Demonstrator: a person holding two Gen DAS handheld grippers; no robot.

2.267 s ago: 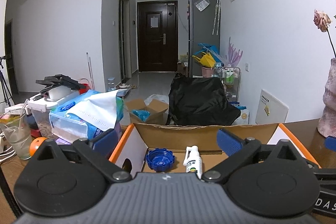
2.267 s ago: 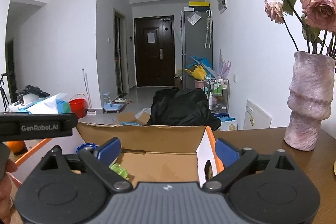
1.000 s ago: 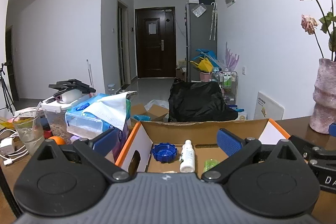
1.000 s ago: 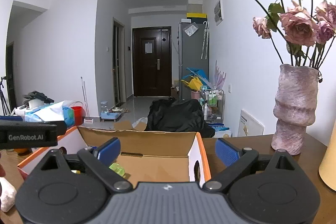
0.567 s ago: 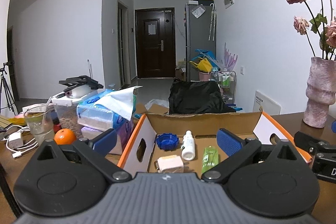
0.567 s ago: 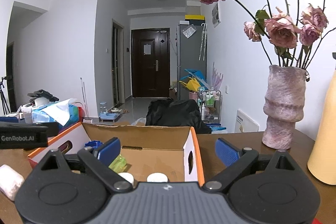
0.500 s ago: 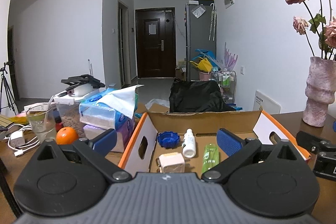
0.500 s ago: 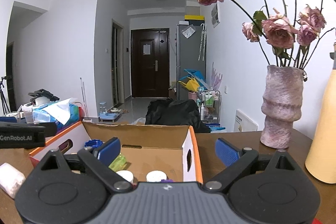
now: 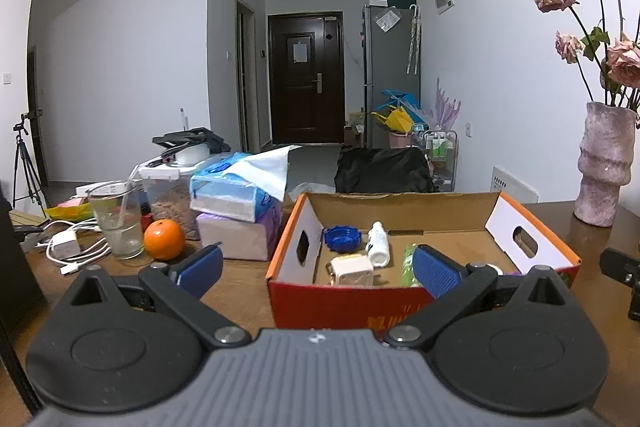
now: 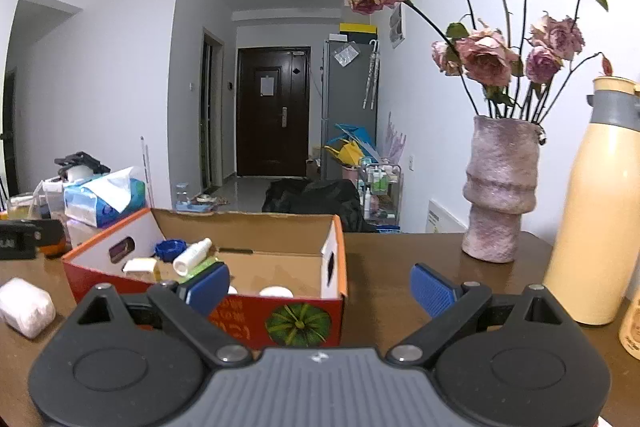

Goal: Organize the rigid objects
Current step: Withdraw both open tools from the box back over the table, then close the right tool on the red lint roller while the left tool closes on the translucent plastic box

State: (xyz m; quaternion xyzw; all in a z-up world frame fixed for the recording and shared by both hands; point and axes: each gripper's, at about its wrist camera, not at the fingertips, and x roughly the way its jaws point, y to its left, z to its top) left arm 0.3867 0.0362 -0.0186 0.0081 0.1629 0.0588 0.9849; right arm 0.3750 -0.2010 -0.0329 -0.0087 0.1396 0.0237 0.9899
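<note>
Left wrist view: left gripper [image 9: 316, 267] spread wide, holding nothing.
Right gripper [image 10: 320, 287]: spread wide too, empty.
Box [image 9: 344, 301]: just ahead of both, open-topped.
Bottle [image 9: 378, 245]: inside box, long axis pointing away.
Nearer arm: likely left; box is centred between its fingers.

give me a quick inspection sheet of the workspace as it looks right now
Surface: brown wooden table, bare in front of the right claw.
Job's things: open cardboard box holds a blue cap, white bottle, cream cube and green packet.
Clutter: orange, glass, tissue packs, white wrapped pack, vase of roses, cream flask.
Grippers: left claw and right claw open, holding nothing.
Cables: white charger cable beside the glass.
Surroundings: hallway, dark door, grey fridge.
</note>
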